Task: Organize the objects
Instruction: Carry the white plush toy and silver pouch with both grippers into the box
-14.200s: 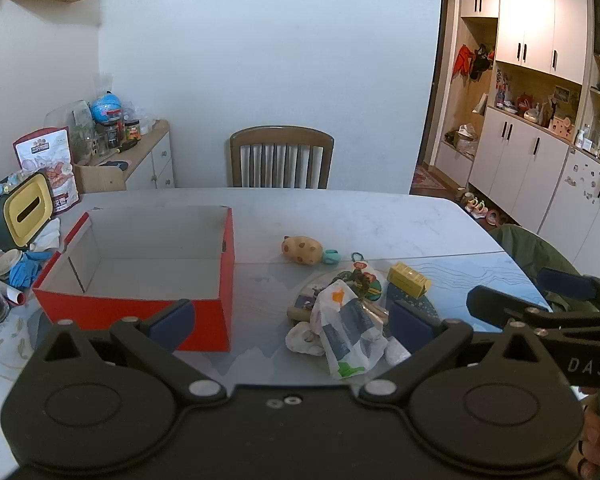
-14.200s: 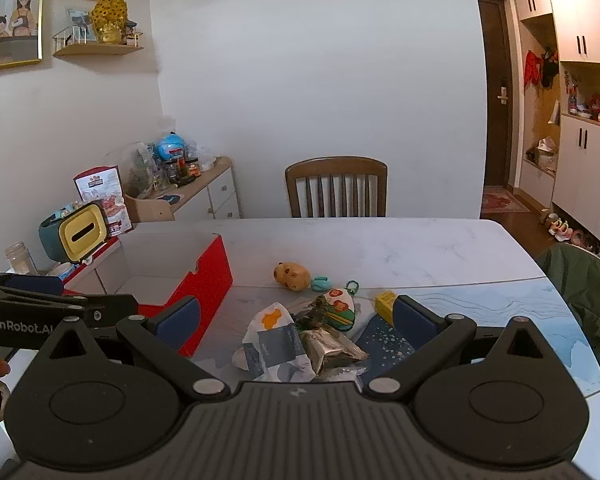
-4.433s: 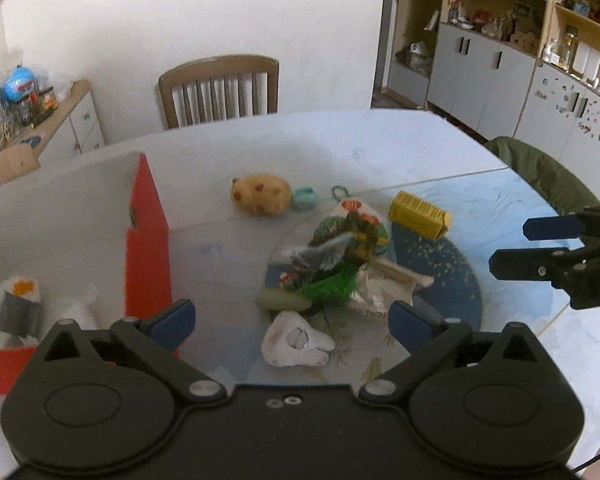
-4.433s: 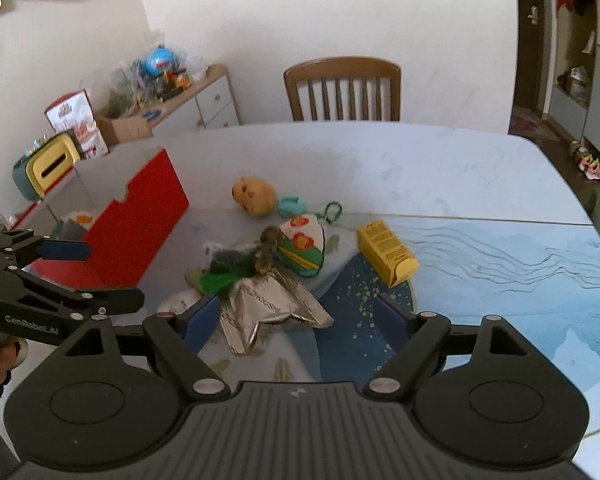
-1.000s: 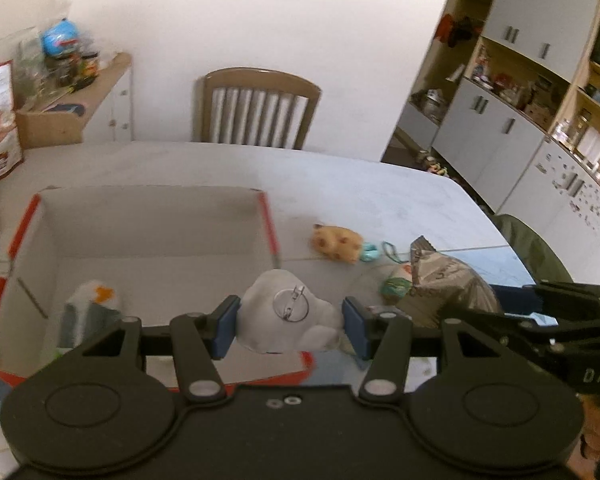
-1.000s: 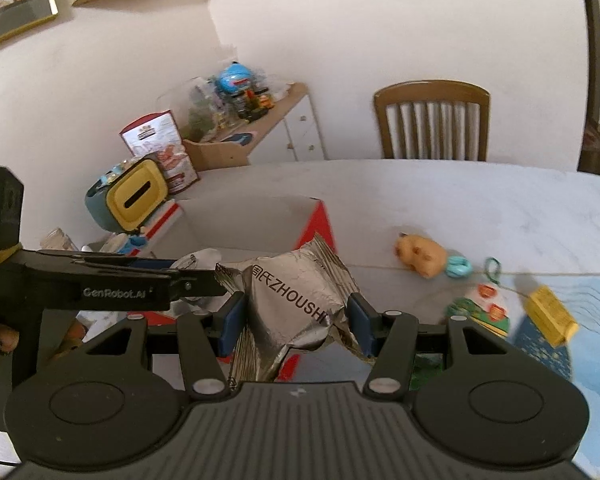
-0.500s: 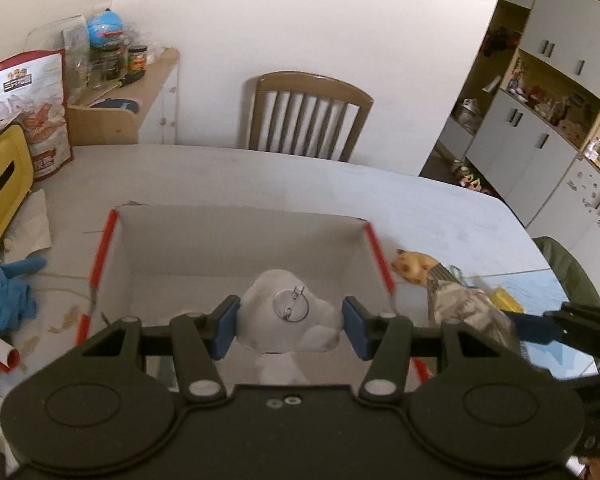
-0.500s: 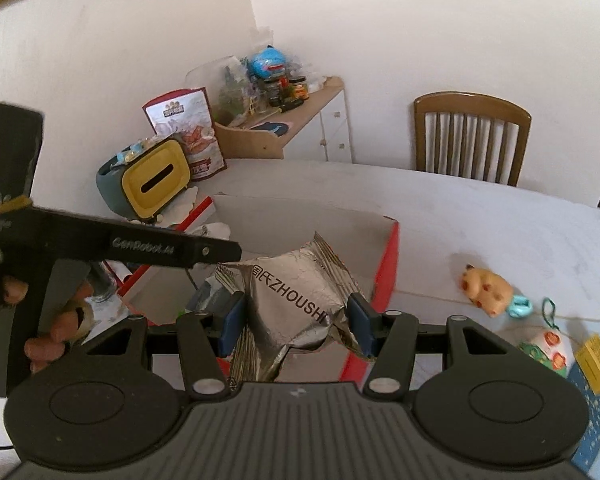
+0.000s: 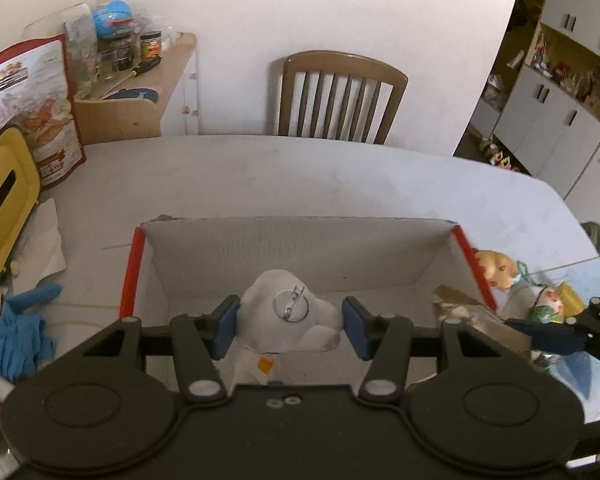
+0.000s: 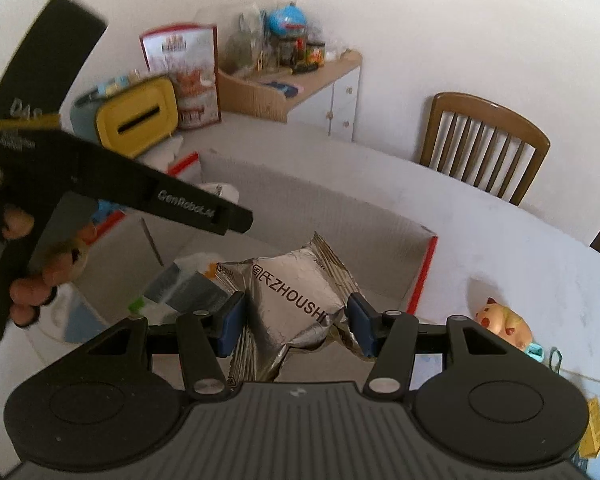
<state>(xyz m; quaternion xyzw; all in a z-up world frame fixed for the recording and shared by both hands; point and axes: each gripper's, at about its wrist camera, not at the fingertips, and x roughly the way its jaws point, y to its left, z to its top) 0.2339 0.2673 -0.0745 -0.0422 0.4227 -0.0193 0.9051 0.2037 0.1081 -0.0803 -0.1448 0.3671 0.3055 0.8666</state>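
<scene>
My left gripper (image 9: 288,322) is clamped on a white badge (image 9: 288,316), one blue pad (image 9: 223,326) pressed against each side. The badge is a lumpy cloud shape with a round metal pin back facing the camera. I hold it above the open box (image 9: 300,248), near the box's front edge.

The box has red outer walls and a pale cardboard inside. It sits on the white table (image 9: 280,176). Below the badge, on the box floor, a white packet (image 9: 256,364) with an orange spot is partly visible; my gripper hides the rest.

My right gripper (image 10: 296,322) is clenched on a silver foil bag (image 10: 292,300) printed with black letters. The bag is crumpled between the pads and hangs over the box interior, near the right-hand wall. In the right wrist view the white packet (image 10: 188,288) lies on the box floor to the left of the foil bag.

In the same view my left hand (image 10: 40,264) grips the handle of the left tool.

On the table to the right of the box lies an orange plush toy (image 10: 504,320) with a teal clip. A small yellow box (image 10: 594,428) sits at the right edge of the view.

A wooden chair (image 9: 340,96) stands at the far side of the table. A yellow tissue holder (image 9: 0,204) and blue gloves (image 9: 20,332) lie left of the box.
</scene>
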